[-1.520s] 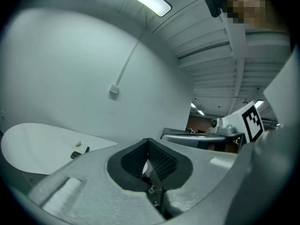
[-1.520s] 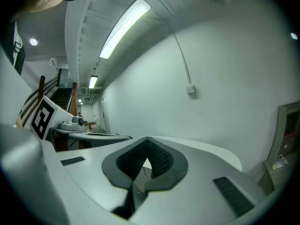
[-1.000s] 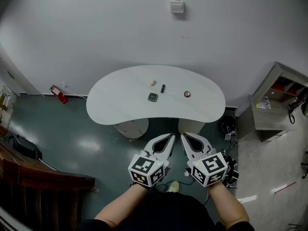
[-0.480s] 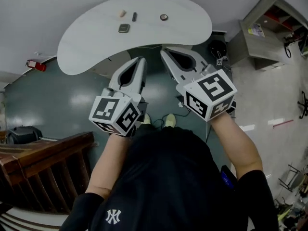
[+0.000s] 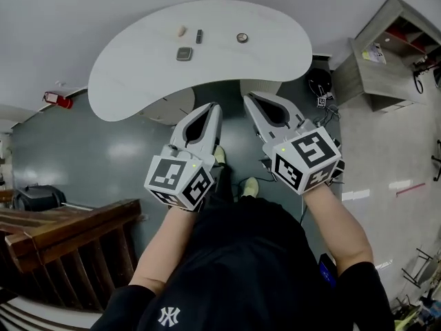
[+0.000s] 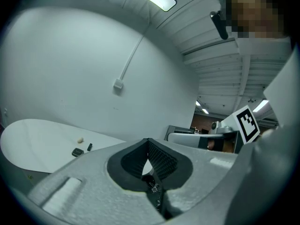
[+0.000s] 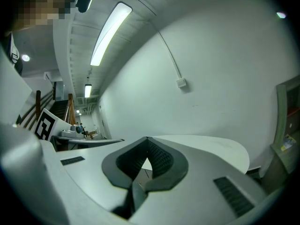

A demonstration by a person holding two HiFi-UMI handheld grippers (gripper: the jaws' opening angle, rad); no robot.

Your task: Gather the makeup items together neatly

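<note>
Several small makeup items lie apart at the far side of the white curved table [image 5: 124, 74]: a beige piece [image 5: 182, 30], a dark stick [image 5: 198, 36], a round compact [image 5: 242, 38] and a square dark compact [image 5: 183, 54]. My left gripper [image 5: 216, 106] and right gripper [image 5: 247, 98] are side by side short of the table's near edge, over the floor, both shut and empty. In the left gripper view the beige piece [image 6: 80, 139], stick [image 6: 89, 147] and square compact [image 6: 77, 152] show left of the shut left gripper [image 6: 148, 139]. The right gripper view shows its shut gripper [image 7: 147, 138] before the table [image 7: 215, 149].
A red fire extinguisher [image 5: 57, 100] lies by the wall at the left. A wooden railing [image 5: 62, 233] runs along the lower left. A grey shelf unit [image 5: 386, 54] stands right of the table, with a dark round object [image 5: 319, 81] and cables on the floor beside it.
The head view has tipped down, so the table now sits at the top of the picture. Both grippers appear larger and lie nearer the table's near edge, still shut.
</note>
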